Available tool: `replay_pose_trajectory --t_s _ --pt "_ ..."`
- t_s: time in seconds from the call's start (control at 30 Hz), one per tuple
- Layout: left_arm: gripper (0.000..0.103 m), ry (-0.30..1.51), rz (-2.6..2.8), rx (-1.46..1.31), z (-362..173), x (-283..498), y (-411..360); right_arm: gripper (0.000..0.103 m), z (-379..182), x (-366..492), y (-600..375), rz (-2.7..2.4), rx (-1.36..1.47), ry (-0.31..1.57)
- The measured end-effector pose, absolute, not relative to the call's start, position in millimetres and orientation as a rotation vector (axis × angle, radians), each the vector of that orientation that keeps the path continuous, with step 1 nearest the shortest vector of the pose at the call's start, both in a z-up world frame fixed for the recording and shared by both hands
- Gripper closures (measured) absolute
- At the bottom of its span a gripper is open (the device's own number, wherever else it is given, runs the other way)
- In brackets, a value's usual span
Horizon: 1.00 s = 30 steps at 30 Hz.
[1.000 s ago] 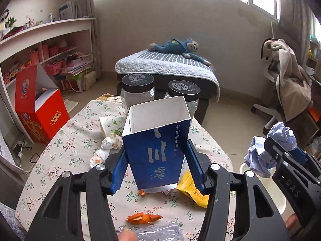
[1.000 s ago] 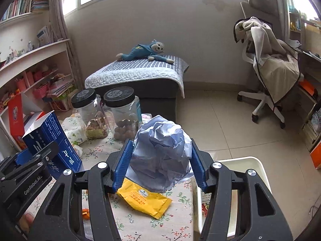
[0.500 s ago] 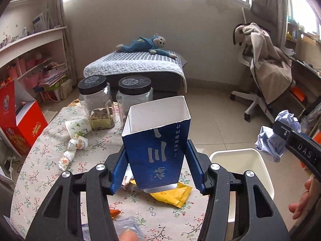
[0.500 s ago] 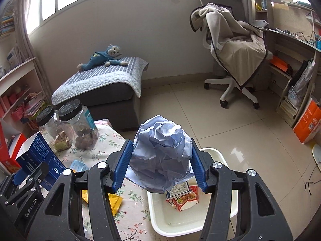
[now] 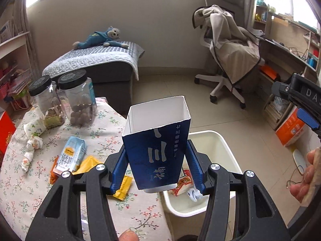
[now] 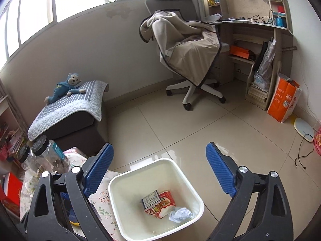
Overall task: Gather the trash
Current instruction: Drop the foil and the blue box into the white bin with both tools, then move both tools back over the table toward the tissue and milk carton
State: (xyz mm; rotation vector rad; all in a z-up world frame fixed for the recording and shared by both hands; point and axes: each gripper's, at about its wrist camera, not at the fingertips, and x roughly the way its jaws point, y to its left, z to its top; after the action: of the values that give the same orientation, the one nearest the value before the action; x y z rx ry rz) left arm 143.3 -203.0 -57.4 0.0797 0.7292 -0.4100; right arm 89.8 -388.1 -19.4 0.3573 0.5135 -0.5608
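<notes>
The right claw (image 6: 159, 170), whose jaws have just been opening, hangs wide and empty over the one white bin (image 6: 192, 188); its paper ball (image 6: 180, 213) lies inside. The left claw (image 5: 157, 172) pinches one blue carton (image 5: 157, 146) at the surface (image 5: 100, 124) edge. Released now, the carton might miss the bin. Two jars (image 5: 60, 98) stand behind.

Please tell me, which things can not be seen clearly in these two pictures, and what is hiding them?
- Left wrist view: the blue carton hides part of the white bin.
- Left wrist view: the right gripper is cut off by the right edge.
- Right wrist view: the left gripper is hidden behind the right gripper's frame.
- Right wrist view: the print on the wrapper in the bin is too small to read.
</notes>
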Motion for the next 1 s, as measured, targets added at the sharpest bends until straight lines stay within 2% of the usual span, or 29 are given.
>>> replay_pose_trajectory --t_s 0.23,0.3,0.33,0.37,0.63,0.83,1.0 --pt "0.047 0.764 -0.520 0.096 -68 137 -242 0.009 -20 74 -407 -0.637 0.337 0.494" --pt "0.040 0.781 -0.559 0.092 -72 137 -250 0.007 -21 71 -411 -0.662 0.331 0.489" --pt "0.030 0.782 -0.572 0.086 -73 136 -253 0.007 -21 69 -414 -0.673 0.330 0.490" --pt "0.025 0.776 -0.572 0.084 -73 135 -254 0.007 -21 68 -416 -0.682 0.330 0.491" --pt "0.024 0.728 -0.481 0.076 -59 135 -243 0.007 -22 68 -411 -0.711 0.289 0.499" --pt "0.013 0.642 -0.351 0.066 -38 136 -216 0.007 -22 75 -386 -0.693 0.221 0.503" --pt "0.012 0.607 -0.265 0.040 -24 140 -193 0.007 -20 80 -358 -0.672 0.167 0.487"
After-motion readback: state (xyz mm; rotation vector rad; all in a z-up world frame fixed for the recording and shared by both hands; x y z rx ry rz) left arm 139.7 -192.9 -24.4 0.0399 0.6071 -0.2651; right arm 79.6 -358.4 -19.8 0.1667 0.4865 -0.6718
